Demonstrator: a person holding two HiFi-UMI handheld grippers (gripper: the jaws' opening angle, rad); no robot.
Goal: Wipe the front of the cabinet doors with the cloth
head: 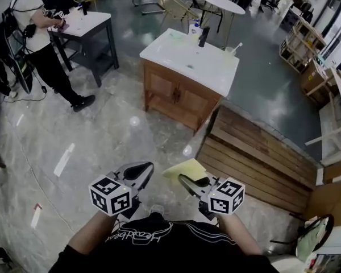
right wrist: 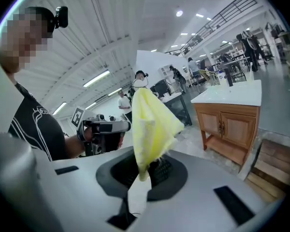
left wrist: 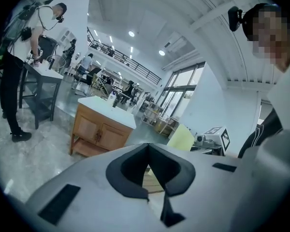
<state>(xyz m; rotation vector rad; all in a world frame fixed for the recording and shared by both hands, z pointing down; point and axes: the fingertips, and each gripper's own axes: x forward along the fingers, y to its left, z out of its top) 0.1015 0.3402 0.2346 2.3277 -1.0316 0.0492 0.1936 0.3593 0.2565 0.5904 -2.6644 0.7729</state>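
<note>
1. Cloth (right wrist: 152, 124): pale yellow
2. Cabinet doors (head: 161, 89): warm brown wood; countertop (head: 182, 58): white
3. Marker cubes (head: 109, 196): black-and-white squares
4. Floor (head: 102, 135): glossy grey, marbled with pale veins
5. Planks (head: 256, 158) at right: striped brown

Bystander (head: 41, 38), grey table (head: 90, 23), wooden pallet (head: 261, 158)
</note>
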